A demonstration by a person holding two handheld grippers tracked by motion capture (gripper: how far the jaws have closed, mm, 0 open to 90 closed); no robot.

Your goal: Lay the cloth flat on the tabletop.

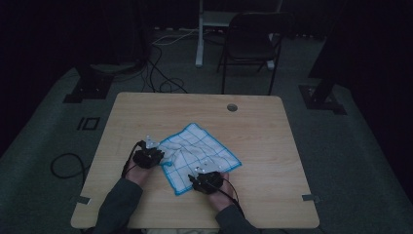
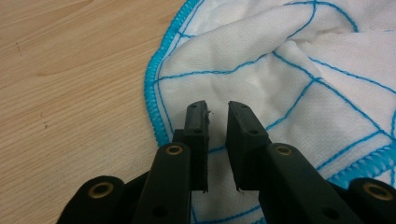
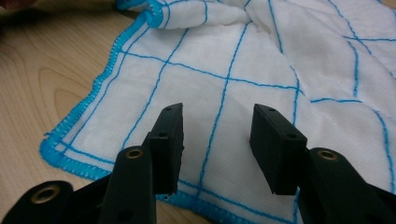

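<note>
A white cloth (image 1: 199,153) with a blue grid and blue stitched hem lies rumpled on the wooden table (image 1: 253,126), near the front. My left gripper (image 1: 159,155) sits at the cloth's left corner. In the left gripper view the left gripper (image 2: 217,109) hovers just inside the hem of the cloth (image 2: 280,70), its jaws a narrow gap apart with nothing pinched. My right gripper (image 1: 204,173) is over the cloth's front edge. In the right gripper view the right gripper (image 3: 218,112) stands wide open above the flat cloth (image 3: 243,56), gripping nothing.
A round cable hole (image 1: 232,107) is in the table's far side. Behind the table stand a dark chair (image 1: 248,41) and a white post (image 1: 199,34). Cables (image 1: 160,73) run over the floor. Bare wood (image 2: 70,70) lies left of the cloth.
</note>
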